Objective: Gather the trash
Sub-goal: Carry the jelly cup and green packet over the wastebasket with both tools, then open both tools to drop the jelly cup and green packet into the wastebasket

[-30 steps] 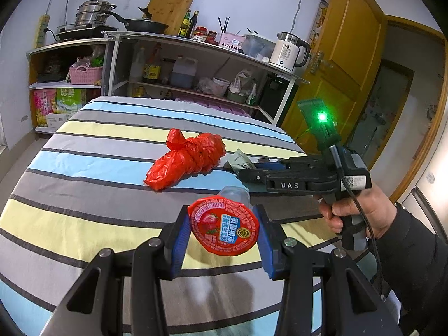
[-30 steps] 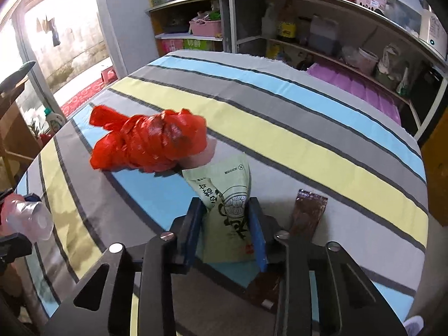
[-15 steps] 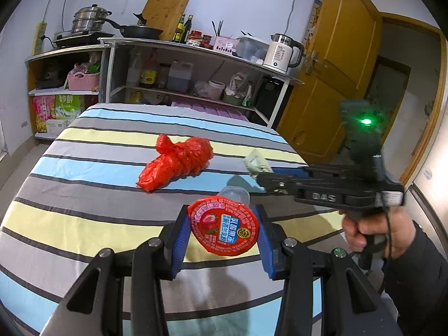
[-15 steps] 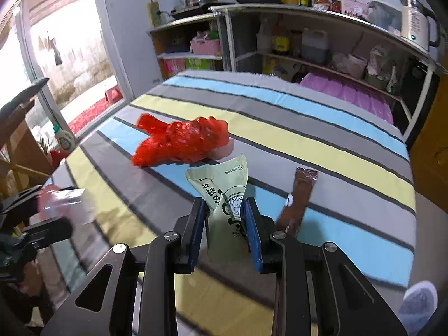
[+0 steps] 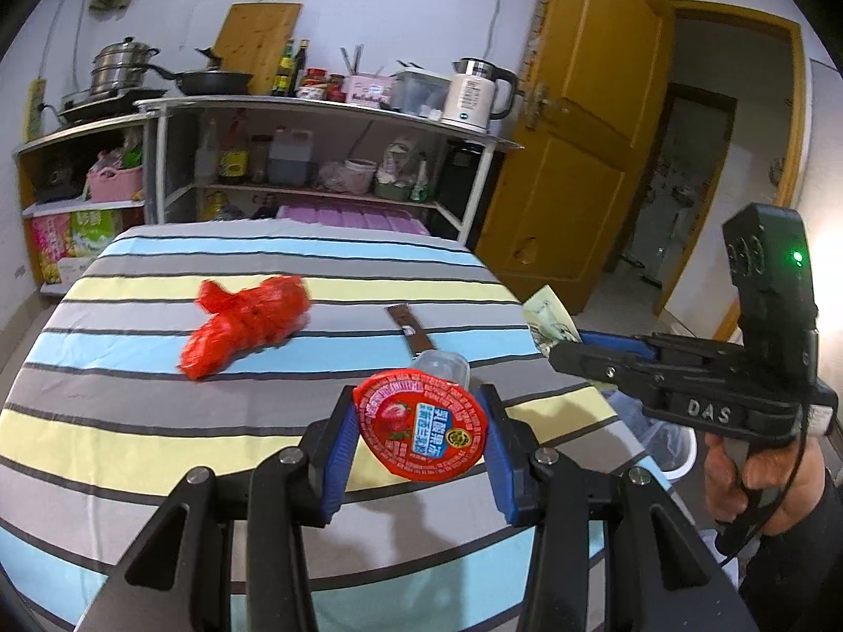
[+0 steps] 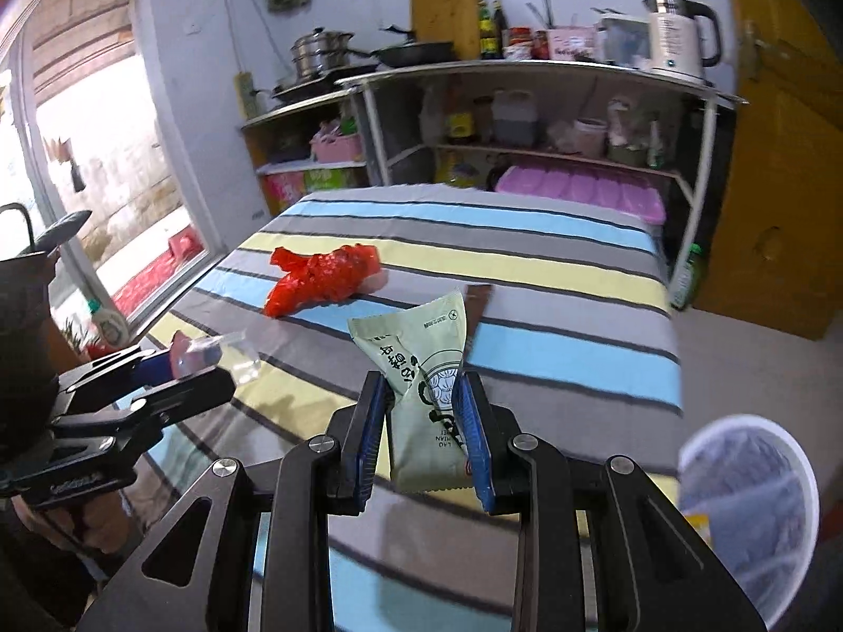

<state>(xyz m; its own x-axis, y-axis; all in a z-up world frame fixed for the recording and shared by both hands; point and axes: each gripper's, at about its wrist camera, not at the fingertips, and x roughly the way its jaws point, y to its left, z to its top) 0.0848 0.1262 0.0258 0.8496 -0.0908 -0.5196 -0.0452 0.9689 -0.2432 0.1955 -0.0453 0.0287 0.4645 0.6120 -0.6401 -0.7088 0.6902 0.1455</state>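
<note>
My left gripper is shut on a clear jelly cup with a red strawberry lid, held above the near edge of the striped table. My right gripper is shut on a pale green snack wrapper, lifted off the table at its right side; it also shows in the left wrist view. A crumpled red plastic bag and a brown wrapper lie on the table. A white-lined trash bin stands on the floor to the lower right.
Kitchen shelves with pots, bottles and a kettle stand behind the table. A yellow wooden door is open at the right. A window is at the left of the right wrist view.
Both grippers have pulled back and up from the table with their items. The right gripper has swung right, bringing the trash bin into its view.
</note>
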